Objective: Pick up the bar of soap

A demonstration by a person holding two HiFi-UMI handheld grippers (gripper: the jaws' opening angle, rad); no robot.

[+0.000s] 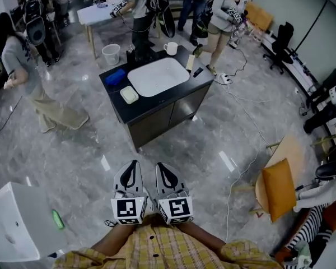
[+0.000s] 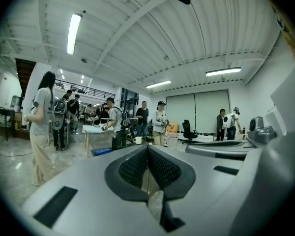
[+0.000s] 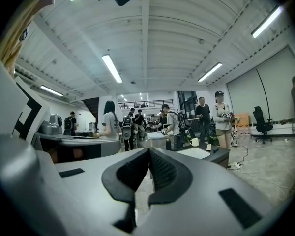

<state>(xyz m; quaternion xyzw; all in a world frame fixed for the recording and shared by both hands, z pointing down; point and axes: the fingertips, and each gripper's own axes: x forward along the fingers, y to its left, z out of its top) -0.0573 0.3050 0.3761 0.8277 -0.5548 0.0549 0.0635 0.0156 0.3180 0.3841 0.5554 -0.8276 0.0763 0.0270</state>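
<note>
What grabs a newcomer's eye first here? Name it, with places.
The dark counter with its white basin stands alone mid-floor, a pale bar and a blue item left of the basin. Near the bottom edge, the left gripper and right gripper sit side by side, jaws shut, empty.

Lying flat as a bar of soap (image 1: 129,94), pale cream with a faint green tinge, rectangular with rounded corners. Resting on the dark counter top (image 1: 120,108) near its front left corner, the long side running roughly toward the front edge. Sitting just beside the left rim of the white basin (image 1: 158,76), whether touching it or not being too small for telling. Lying near the blue item (image 1: 115,76) set further back on the same top. Showing a lighter border round its edge, possibly a dish beneath, too small for telling. Appearing small and far off, and plainly only in the head view.
</note>
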